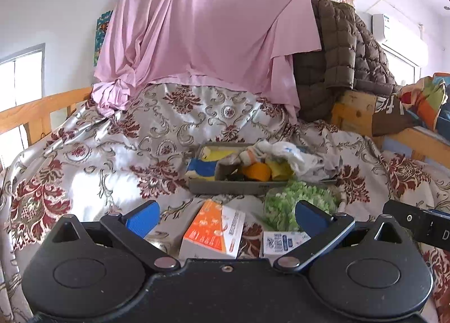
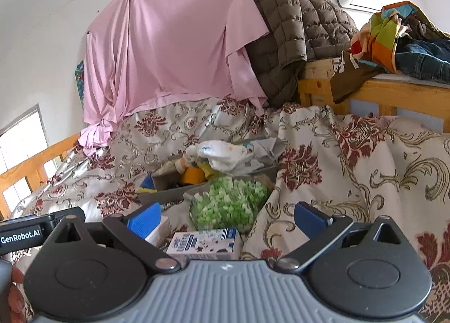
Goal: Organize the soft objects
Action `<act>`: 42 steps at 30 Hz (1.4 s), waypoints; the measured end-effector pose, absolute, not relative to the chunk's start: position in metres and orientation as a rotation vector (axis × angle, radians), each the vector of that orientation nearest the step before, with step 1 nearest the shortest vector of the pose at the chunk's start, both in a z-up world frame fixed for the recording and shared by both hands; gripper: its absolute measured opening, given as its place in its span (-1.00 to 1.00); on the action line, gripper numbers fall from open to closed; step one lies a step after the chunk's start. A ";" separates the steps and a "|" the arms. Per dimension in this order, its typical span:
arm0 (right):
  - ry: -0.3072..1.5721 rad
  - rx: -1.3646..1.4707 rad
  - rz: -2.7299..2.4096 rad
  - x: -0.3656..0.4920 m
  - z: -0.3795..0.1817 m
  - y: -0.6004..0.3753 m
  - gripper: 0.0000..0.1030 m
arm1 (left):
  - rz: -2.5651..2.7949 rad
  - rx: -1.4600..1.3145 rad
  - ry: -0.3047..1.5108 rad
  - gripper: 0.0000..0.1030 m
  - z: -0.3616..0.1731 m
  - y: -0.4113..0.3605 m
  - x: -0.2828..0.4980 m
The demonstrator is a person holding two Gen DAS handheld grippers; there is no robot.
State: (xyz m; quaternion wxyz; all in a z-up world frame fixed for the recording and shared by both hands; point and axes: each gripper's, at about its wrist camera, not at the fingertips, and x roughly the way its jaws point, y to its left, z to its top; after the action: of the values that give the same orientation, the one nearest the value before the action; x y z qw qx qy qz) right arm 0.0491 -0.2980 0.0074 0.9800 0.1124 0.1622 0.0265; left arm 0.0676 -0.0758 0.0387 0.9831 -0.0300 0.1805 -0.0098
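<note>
A grey tray [image 1: 225,186] [image 2: 157,196] sits on the patterned bedspread [image 1: 92,154] ahead of both grippers. It holds a blue and yellow cloth [image 1: 204,166], an orange roll [image 1: 257,171] [image 2: 192,175], a yellow piece [image 1: 279,169] and crumpled white socks [image 1: 284,151] [image 2: 225,155]. A green fluffy bundle [image 1: 292,202] [image 2: 229,203] lies just in front of the tray. My left gripper [image 1: 226,217] is open above an orange and white box [image 1: 215,231]. My right gripper [image 2: 226,219] is open over a blue and white carton [image 2: 205,242] [image 1: 284,241]. Neither holds anything.
A pink sheet [image 1: 202,24] [image 2: 171,50] hangs on the wall behind the bed. A brown quilted jacket [image 1: 337,55] [image 2: 292,33] drapes over a wooden frame [image 2: 393,89] with piled clothes [image 2: 399,38]. A wooden rail [image 1: 33,114] runs along the left. A person's hand [image 2: 12,295] is at the lower left.
</note>
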 end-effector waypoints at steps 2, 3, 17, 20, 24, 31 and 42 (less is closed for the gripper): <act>0.340 0.220 0.058 0.049 0.005 -0.296 0.99 | -0.014 -0.062 0.373 0.99 0.035 -0.073 0.067; 0.348 0.216 0.061 0.049 0.004 -0.294 0.99 | -0.012 -0.062 0.378 0.99 0.034 -0.072 0.066; 0.431 0.184 0.080 0.061 -0.009 -0.282 0.99 | 0.021 -0.054 0.435 0.98 0.010 -0.059 0.070; 0.453 0.189 0.094 0.065 -0.013 -0.279 0.99 | 0.030 -0.055 0.444 0.99 0.006 -0.056 0.072; 0.466 0.187 0.095 0.068 -0.015 -0.277 1.00 | 0.038 -0.057 0.451 0.99 0.003 -0.054 0.074; 0.493 0.185 0.102 0.072 -0.019 -0.273 0.99 | 0.052 -0.053 0.461 0.99 -0.002 -0.051 0.075; 0.508 0.168 0.101 0.073 -0.020 -0.269 1.00 | 0.060 -0.049 0.473 0.98 -0.007 -0.048 0.075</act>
State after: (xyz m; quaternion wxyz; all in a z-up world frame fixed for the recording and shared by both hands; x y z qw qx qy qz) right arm 0.0735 -0.2692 -0.0205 0.9632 0.0830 0.2508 0.0497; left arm 0.0750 -0.0475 -0.0066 0.9714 -0.0244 0.2344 0.0297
